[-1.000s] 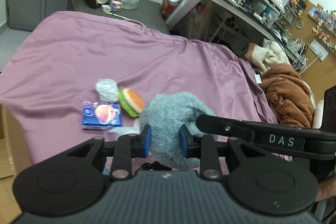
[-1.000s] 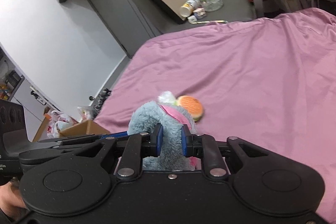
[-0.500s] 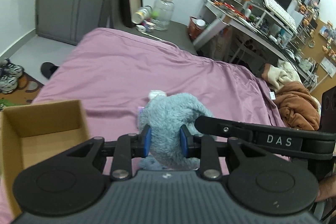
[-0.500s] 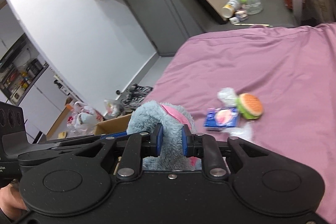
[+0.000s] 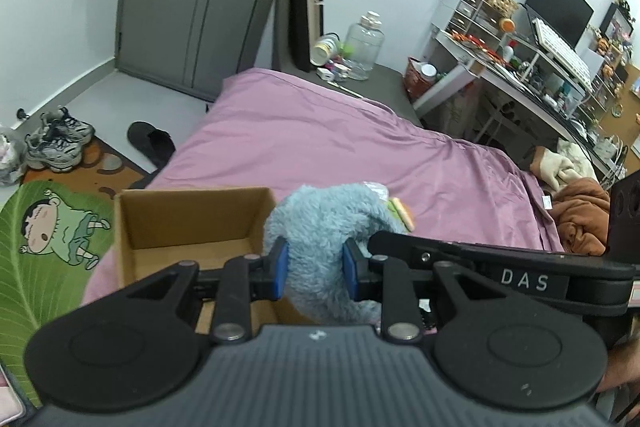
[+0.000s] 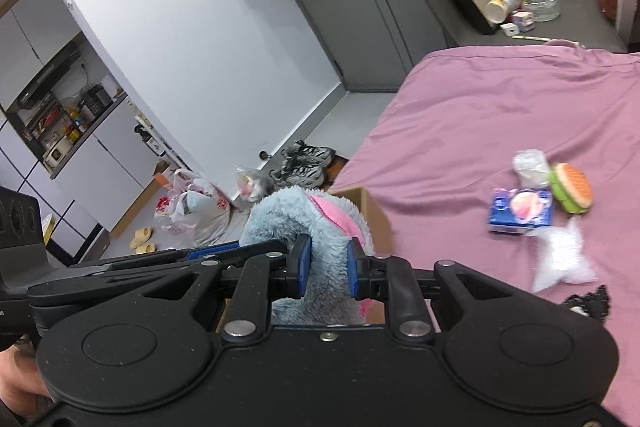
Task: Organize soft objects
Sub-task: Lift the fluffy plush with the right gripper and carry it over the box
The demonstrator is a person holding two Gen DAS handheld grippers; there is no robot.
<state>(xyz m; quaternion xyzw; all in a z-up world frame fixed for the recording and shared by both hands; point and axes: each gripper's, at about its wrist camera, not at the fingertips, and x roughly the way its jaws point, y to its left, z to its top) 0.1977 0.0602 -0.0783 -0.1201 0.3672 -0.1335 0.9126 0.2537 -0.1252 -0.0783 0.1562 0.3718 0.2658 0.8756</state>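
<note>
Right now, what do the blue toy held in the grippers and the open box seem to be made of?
The blue toy looks like soft plush: shaggy fuzzy pile, with a smoother pink fabric patch. The box looks like plain brown cardboard, matte, with thin straight walls and an open top.

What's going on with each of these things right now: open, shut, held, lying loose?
Left gripper: shut on plush toy.
Right gripper: shut on plush toy.
Plush toy: held up by both grippers, beside the box.
Cardboard box: open, looks empty.
Burger toy: lying loose on bed.
Tissue pack: lying on bed.
Bed: covered with a purple sheet.
</note>
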